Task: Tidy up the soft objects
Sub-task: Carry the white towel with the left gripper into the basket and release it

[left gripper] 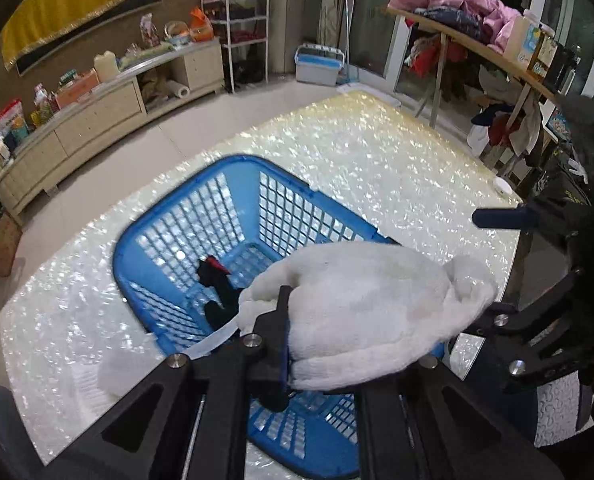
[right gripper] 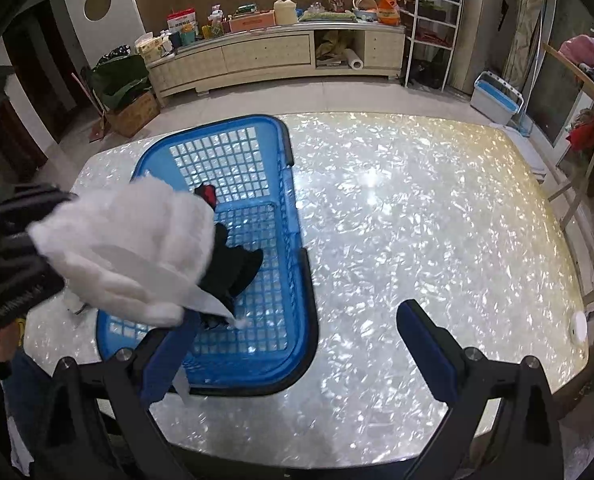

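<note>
My left gripper (left gripper: pixel 361 320) is shut on a white fluffy soft toy (left gripper: pixel 369 304) and holds it above the blue plastic basket (left gripper: pixel 233 168). The toy also shows in the right wrist view (right gripper: pixel 133 248), hanging over the basket (right gripper: pixel 285 148). A black soft item with a red patch (left gripper: pixel 217 288) lies on the basket floor; it also shows in the right wrist view (right gripper: pixel 233 272). My right gripper (right gripper: pixel 293 344) is open and empty, low over the table (right gripper: pixel 417 208) beside the basket's near right corner.
The basket stands on a shiny pearl-patterned table (left gripper: pixel 357 148). A small white round object (right gripper: pixel 578 326) sits at the table's right edge. A long cabinet (right gripper: pixel 277 52), a wire shelf (right gripper: pixel 433 28) and a clothes rack (left gripper: pixel 477 40) stand beyond the table.
</note>
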Motion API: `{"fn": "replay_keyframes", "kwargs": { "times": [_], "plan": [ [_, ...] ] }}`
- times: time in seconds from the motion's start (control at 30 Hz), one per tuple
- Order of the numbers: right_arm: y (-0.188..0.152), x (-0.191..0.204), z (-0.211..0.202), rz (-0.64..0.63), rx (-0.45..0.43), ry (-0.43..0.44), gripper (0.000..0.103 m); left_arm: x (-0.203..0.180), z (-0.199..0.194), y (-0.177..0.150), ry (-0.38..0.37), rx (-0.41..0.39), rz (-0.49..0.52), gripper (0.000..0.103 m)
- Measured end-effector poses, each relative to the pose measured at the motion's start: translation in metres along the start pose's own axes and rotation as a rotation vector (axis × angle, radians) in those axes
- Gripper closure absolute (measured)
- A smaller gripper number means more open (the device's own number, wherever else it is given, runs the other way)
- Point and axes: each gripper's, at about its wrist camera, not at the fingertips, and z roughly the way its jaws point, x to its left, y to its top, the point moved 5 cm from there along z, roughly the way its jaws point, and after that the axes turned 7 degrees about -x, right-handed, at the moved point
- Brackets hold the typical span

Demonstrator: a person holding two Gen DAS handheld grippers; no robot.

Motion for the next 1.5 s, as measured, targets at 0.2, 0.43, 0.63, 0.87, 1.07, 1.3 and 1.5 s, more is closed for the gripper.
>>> {"fn": "replay_keyframes", "kwargs": {
  "times": [0.2,0.43,0.63,0.87,1.07,1.3,1.5],
  "plan": [
    [-0.006,-0.009,0.012,0.027,0.015,-0.013,0.004,-0.001,0.038,-0.014,-0.019,0.073,-0.008,0.095],
    [-0.009,-0.015,0.024,0.046,0.046,-0.01,0.004,0.001,0.064,-0.025,-0.024,0.125,-0.016,0.095],
    [-0.009,-0.018,0.033,0.046,0.067,-0.002,0.004,-0.004,0.071,-0.034,-0.036,0.16,0.014,0.095],
    [-0.014,-0.017,0.026,0.058,0.066,0.017,0.004,-0.001,0.07,-0.05,-0.016,0.214,0.044,0.093],
    [-0.017,-0.016,0.022,0.066,0.064,0.025,0.004,-0.006,0.065,-0.045,0.039,0.206,0.096,0.046],
    [-0.014,-0.013,0.013,0.059,0.045,0.023,0.004,-0.005,0.039,-0.032,0.113,0.13,0.116,0.027],
    [-0.009,-0.001,-0.002,0.047,0.012,0.025,0.004,0.008,-0.009,-0.027,0.202,0.029,0.098,0.017]
  ]
}}
